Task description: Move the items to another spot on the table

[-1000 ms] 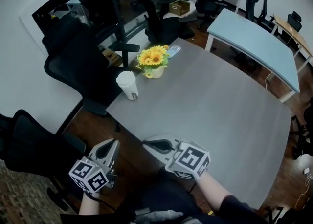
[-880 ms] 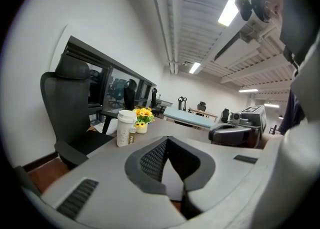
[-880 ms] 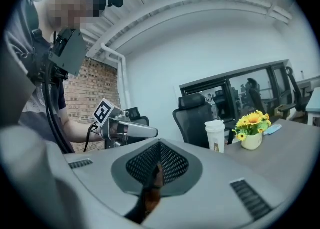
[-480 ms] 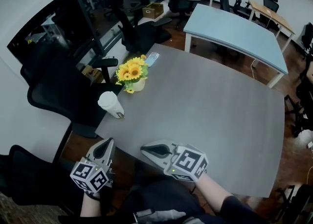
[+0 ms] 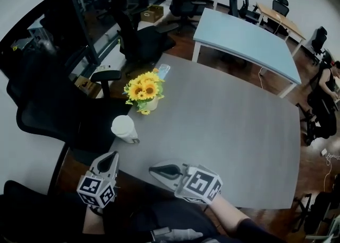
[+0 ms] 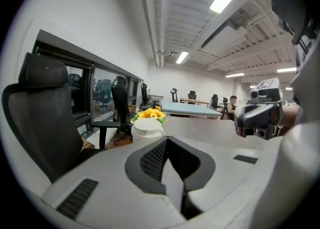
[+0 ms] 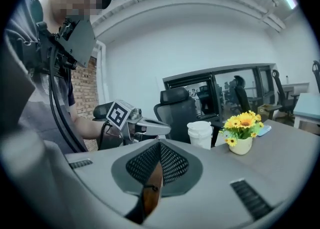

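Note:
A white lidded paper cup stands near the left edge of the grey table. Behind it is a small pot of yellow sunflowers, and a pale blue flat item lies further back. My left gripper is shut and empty, just off the table's near left corner and pointing at the cup. My right gripper is shut and empty too, at the near edge and aimed left. Its view shows the cup, the flowers and the left gripper.
Black office chairs crowd the table's left side, and another stands at the far corner. A light blue table stands beyond. A glass partition runs along the left. A person sits at far right.
Both shut grippers have moved along the near table edge, and the left one now sits closer to the cup. Cup, flowers and flat item stay in place on the table.

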The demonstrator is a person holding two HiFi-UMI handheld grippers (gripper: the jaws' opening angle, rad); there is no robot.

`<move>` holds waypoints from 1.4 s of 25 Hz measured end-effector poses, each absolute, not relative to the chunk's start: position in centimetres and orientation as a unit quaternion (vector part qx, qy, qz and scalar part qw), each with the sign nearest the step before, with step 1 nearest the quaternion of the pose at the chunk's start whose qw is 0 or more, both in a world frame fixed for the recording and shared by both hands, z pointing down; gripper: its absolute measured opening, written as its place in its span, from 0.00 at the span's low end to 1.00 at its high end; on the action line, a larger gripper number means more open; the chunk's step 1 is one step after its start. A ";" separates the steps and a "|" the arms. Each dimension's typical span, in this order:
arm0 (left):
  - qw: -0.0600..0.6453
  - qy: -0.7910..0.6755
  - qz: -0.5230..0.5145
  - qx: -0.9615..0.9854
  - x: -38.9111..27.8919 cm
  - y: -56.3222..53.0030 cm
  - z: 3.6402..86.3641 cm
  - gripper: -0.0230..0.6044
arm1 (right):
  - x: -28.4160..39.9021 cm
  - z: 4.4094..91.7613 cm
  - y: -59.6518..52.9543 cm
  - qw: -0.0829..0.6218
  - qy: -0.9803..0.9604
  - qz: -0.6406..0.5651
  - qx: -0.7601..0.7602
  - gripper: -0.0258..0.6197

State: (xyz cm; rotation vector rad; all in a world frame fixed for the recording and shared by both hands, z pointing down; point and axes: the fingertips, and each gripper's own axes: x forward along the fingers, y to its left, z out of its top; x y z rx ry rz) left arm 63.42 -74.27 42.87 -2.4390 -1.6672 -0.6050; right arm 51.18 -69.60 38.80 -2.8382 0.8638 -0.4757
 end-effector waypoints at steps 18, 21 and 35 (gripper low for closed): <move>0.139 -0.650 -0.215 -0.715 71.4 -69.3 53.2 0.72 | 58.1 39.8 -68.9 0.083 0.194 -0.205 -0.956 0.02; 0.140 -0.667 -0.197 -0.704 71.4 -67.5 53.8 0.72 | 57.8 39.7 -67.6 0.085 0.167 -0.201 -0.961 0.02; 0.139 -0.722 -0.159 -0.659 70.5 -63.8 56.2 0.75 | 56.2 40.1 -65.6 0.088 0.093 -0.219 -0.967 0.02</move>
